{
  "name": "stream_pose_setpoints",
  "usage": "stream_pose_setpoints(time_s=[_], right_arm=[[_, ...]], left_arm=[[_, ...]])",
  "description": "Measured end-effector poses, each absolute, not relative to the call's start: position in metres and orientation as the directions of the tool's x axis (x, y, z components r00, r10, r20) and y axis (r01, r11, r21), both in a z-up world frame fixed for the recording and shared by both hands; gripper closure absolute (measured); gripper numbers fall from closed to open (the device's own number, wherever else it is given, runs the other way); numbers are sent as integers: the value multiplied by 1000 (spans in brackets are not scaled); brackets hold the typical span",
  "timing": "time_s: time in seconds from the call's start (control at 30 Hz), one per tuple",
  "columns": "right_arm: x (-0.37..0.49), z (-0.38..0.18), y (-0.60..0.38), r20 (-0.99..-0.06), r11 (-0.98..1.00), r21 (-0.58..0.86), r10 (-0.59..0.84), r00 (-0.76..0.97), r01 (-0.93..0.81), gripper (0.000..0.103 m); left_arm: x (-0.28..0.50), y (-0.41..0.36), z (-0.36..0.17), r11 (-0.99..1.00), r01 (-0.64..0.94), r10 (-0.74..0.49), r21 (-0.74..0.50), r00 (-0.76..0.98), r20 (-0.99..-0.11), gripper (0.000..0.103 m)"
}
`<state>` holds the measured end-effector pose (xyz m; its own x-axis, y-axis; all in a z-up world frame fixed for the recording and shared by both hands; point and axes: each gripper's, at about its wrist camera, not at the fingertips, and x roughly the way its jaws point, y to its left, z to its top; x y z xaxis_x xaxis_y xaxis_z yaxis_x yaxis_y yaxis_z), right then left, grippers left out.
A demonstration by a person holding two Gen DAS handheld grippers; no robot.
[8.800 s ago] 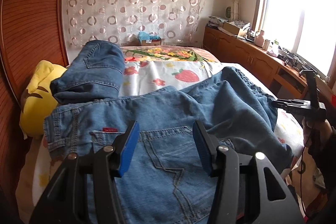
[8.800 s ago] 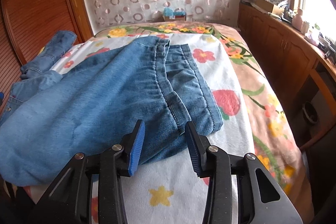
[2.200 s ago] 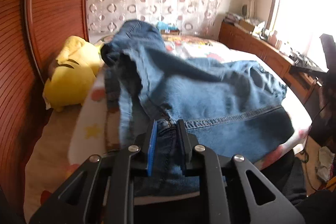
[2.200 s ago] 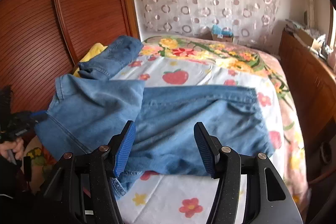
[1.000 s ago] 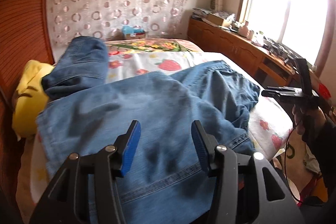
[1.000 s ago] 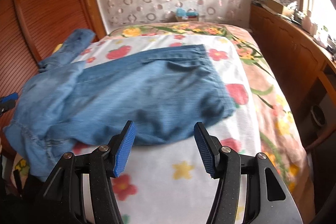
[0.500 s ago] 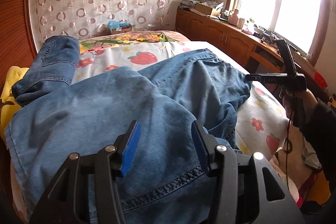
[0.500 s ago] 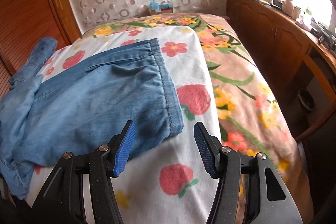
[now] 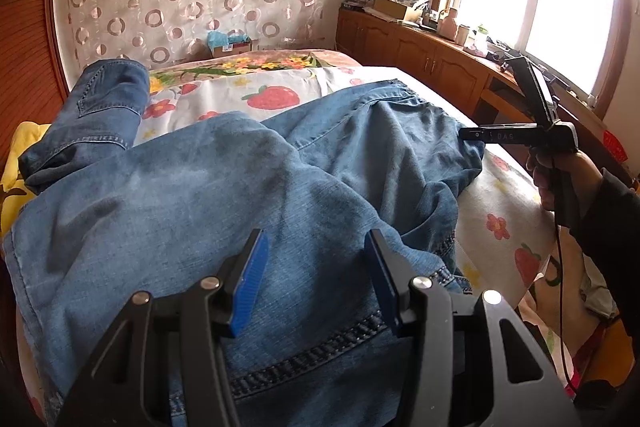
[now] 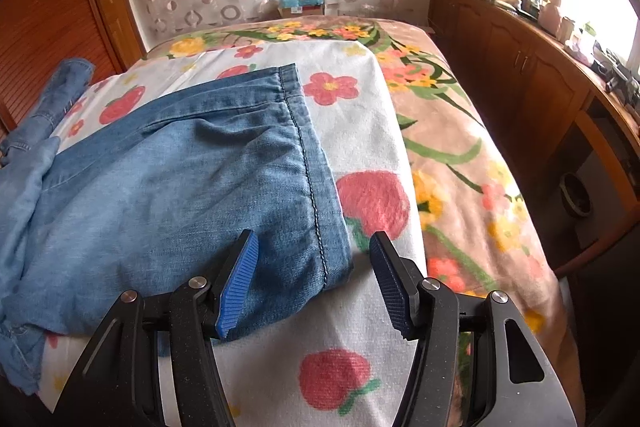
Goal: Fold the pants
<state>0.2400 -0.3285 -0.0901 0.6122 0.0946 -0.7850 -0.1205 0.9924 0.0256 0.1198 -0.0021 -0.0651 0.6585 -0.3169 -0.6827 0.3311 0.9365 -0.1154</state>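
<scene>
Since two seconds back the left gripper (image 9: 314,277) has let go of the waistband seam it had pinched and lifted, and the pants (image 9: 224,195) that were bunched and raised in front of it are now laid down on the bed (image 9: 280,87); over the last half second the left view has hardly shifted, which suggests the lengthwise fold is done and this arm is pausing. In the left wrist view the jaws stand wide apart and hold nothing; the seat and waistband of the pants lie directly beneath and ahead of them, the stitched band running just under the fingertips, while the legs stretch away to the right toward the right gripper (image 9: 516,135), seen side-on so its opening cannot be told here. In the right wrist view the camera has closed in on the leg end compared with a second ago: the right gripper (image 10: 314,281) is spread wide and empty, and the hem (image 10: 316,211) of the pants sits between its jaws, the near corner just ahead of the left finger. This reads as lining up to grasp the hem for the crosswise fold.
</scene>
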Motion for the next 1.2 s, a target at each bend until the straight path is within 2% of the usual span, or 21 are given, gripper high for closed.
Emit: stream_pose_setpoints(time_s=[0.27,0.33,0.4,0.5,0.87,1.07,1.2], right_arm=[[240,-92,-321,-782,990,-5,85,617,-142,46],[239,-92,-318,-780,988,-2,97,618,-157,56],[237,-91,-312,-781,983,5,119,613,-184,79],[235,-89,-303,-778,977,-10,126,615,-213,87],[204,-3,-335,-606,989,-14,111,788,-150,90],[184,32,-349,-545,990,-2,120,830,-144,90],[176,33,-349,-552,987,35,150,820,-157,90]], left_arm=[[119,-1,-68,939,325,-309,-112,656,-689,54],[119,-1,-69,940,323,-304,-107,655,-692,54],[120,-1,-70,941,321,-300,-104,655,-694,54],[121,0,-72,943,318,-296,-101,653,-697,54],[120,15,-71,953,285,-277,-106,667,-692,54],[120,21,-74,956,274,-268,-106,668,-694,54],[121,28,-79,958,264,-265,-112,664,-699,54]])
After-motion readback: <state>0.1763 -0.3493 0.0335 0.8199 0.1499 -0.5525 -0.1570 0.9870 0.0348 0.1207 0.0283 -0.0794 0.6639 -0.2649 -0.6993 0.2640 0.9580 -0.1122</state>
